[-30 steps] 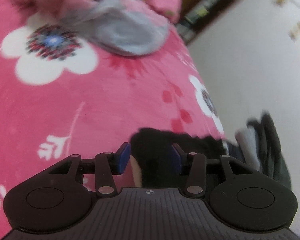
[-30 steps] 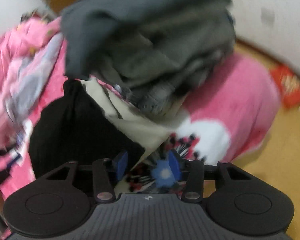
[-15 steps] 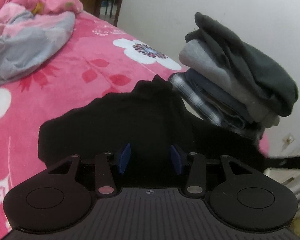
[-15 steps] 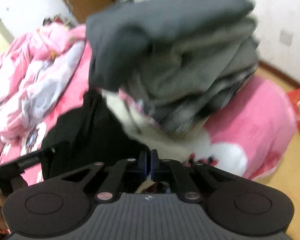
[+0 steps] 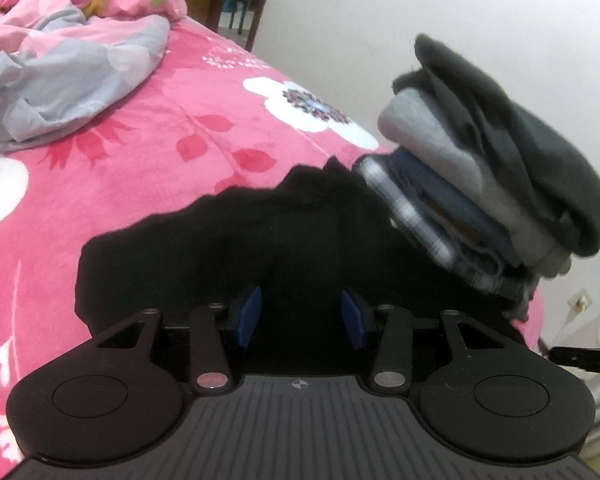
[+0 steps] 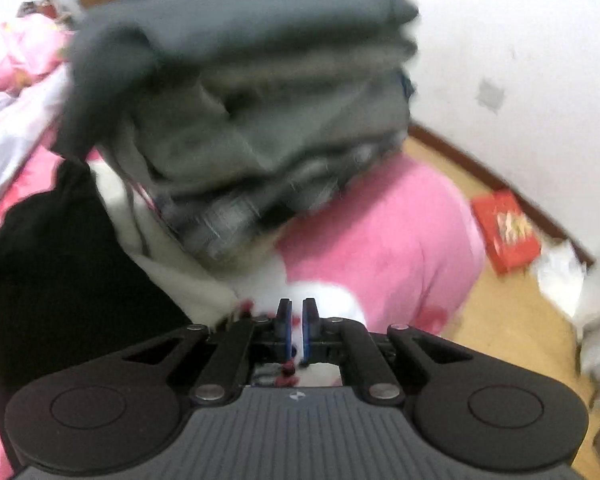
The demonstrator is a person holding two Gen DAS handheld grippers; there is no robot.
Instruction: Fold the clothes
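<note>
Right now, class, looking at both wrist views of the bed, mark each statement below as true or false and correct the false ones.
1. The black garment lies on the pink floral blanket. True.
2. The stack of folded clothes sits on the floor. False: it sits on the bed.
3. The right tool is wide open. False: it is shut.
4. A dark grey garment tops the stack. True.
5. The left tool is open. True.

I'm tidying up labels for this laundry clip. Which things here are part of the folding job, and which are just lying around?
Part of the job:
- black garment, spread on the bed
- stack of folded clothes
- left tool, right tool

Just lying about:
- pink floral blanket
- crumpled quilt
- red box on the floor
</note>
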